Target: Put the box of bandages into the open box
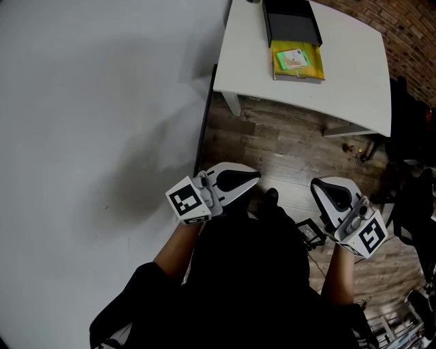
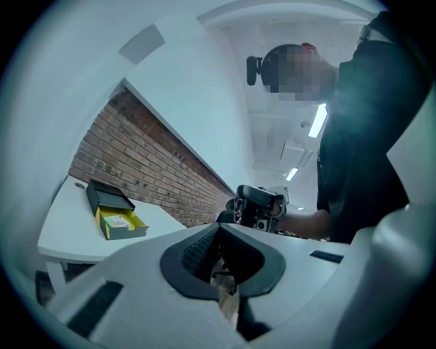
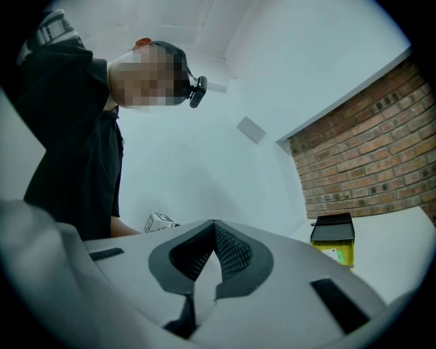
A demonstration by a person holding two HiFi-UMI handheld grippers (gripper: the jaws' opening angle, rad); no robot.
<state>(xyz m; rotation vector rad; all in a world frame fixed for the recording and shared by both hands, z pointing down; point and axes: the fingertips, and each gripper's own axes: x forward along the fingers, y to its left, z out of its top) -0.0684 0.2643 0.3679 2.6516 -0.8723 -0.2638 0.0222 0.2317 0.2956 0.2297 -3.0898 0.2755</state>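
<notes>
On the white table point(image 1: 354, 75), far ahead of me, stands the open box point(image 1: 310, 68): yellow inside, with a black lid point(image 1: 291, 20) folded back. The small green-and-white box of bandages point(image 1: 293, 59) lies inside it. The left gripper view shows the same open box point(image 2: 136, 225) and the right gripper view shows it too point(image 3: 344, 249). Both grippers are held close to my body over the floor, well short of the table. My left gripper point(image 1: 252, 178) point(image 2: 221, 262) is shut and holds nothing. So is my right gripper point(image 1: 319, 185) point(image 3: 212, 262).
A wood floor point(image 1: 286, 150) lies between me and the table. A white wall point(image 1: 102, 102) runs along the left and a brick wall point(image 1: 409, 27) stands behind the table. Dark gear and cables point(image 1: 409, 204) crowd the floor at the right.
</notes>
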